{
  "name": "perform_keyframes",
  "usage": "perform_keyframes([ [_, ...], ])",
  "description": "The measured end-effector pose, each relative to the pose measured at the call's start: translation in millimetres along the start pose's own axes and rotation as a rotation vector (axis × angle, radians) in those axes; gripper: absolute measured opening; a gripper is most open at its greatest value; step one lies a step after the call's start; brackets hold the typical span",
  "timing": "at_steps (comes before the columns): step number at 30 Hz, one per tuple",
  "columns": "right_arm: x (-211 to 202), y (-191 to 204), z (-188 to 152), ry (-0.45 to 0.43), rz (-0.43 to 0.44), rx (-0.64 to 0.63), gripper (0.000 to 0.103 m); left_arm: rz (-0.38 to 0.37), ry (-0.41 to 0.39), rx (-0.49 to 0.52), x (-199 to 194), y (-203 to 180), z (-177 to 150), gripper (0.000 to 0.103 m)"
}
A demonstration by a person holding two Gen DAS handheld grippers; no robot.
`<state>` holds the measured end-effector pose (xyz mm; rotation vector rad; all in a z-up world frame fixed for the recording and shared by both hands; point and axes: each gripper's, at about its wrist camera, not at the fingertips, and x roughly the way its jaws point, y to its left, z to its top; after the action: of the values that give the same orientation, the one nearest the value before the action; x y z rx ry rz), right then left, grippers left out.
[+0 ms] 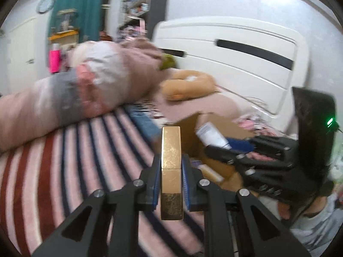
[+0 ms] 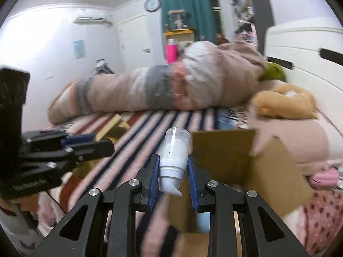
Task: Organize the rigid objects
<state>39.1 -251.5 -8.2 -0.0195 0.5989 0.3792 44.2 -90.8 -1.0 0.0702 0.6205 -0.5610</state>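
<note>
Left view: left tongs (image 1: 170, 176) clamped mid-length on gold box (image 1: 171, 171), above striped bed (image 1: 64, 160); stiff, slick faces. Right view: right tongs (image 2: 173, 169) clamped on white bottle (image 2: 174, 156) beside carton (image 2: 235, 150); light, smooth, grip body.

Both wrist views look low across the striped bedspread (image 1: 64, 160) (each sees the other gripper).

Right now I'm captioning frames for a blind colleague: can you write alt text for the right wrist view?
The right gripper is clamped on a white pump bottle beside an open cardboard box on a striped bedspread. At left, the left gripper holds a gold box; a rolled quilt lies behind.
</note>
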Motion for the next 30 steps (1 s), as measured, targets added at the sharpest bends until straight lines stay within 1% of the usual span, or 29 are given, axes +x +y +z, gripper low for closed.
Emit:
perform_keyframes([
  [1, -1, -12, -4, 0.012, -0.025, 0.006, 0.021, -0.017, 0.015, 0.013, 8, -10, 4, 0.015],
  [3, 0, -32, -10, 0.042, -0.047, 0.025, 0.021, -0.042, 0.055, 0.039, 28, -29, 13, 0.015],
  [5, 5, -51, -17, 0.071, -0.068, 0.045, 0.021, -0.074, 0.107, 0.034, 51, -39, 19, 0.015],
  [7, 11, -68, -22, 0.100, -0.090, 0.062, 0.021, -0.060, 0.147, 0.038, 69, -46, 20, 0.015],
  [9, 16, -78, -24, 0.128, -0.093, 0.055, 0.021, -0.044, 0.179, 0.044, 80, -52, 18, 0.015],
  [13, 26, -85, -25, 0.177, -0.116, -0.007, 0.022, -0.020, 0.244, 0.048, 99, -53, 17, 0.015],
  [15, 30, -85, -24, 0.181, -0.122, -0.032, 0.022, -0.012, 0.272, 0.047, 110, -50, 16, 0.015],
  [18, 32, -86, -26, 0.181, -0.101, -0.035, 0.022, 0.003, 0.302, 0.055, 121, -50, 14, 0.015],
  [20, 36, -90, -28, 0.185, -0.094, -0.027, 0.022, 0.009, 0.312, 0.059, 125, -51, 11, 0.015],
  [22, 38, -92, -30, 0.186, -0.086, -0.018, 0.022, 0.019, 0.305, 0.061, 125, -51, 12, 0.016],
  [23, 38, -93, -32, 0.187, -0.081, -0.016, 0.022, 0.013, 0.307, 0.055, 126, -51, 13, 0.016],
  [26, 37, -93, -35, 0.188, -0.073, -0.011, 0.023, 0.001, 0.311, 0.037, 125, -49, 14, 0.021],
  [28, 37, -94, -35, 0.186, -0.065, -0.006, 0.024, -0.011, 0.308, 0.031, 123, -49, 15, 0.029],
  [29, 37, -94, -35, 0.185, -0.061, -0.004, 0.026, -0.023, 0.305, 0.030, 122, -50, 15, 0.032],
  [30, 37, -93, -35, 0.184, -0.056, -0.002, 0.028, -0.034, 0.296, 0.031, 119, -51, 15, 0.038],
])
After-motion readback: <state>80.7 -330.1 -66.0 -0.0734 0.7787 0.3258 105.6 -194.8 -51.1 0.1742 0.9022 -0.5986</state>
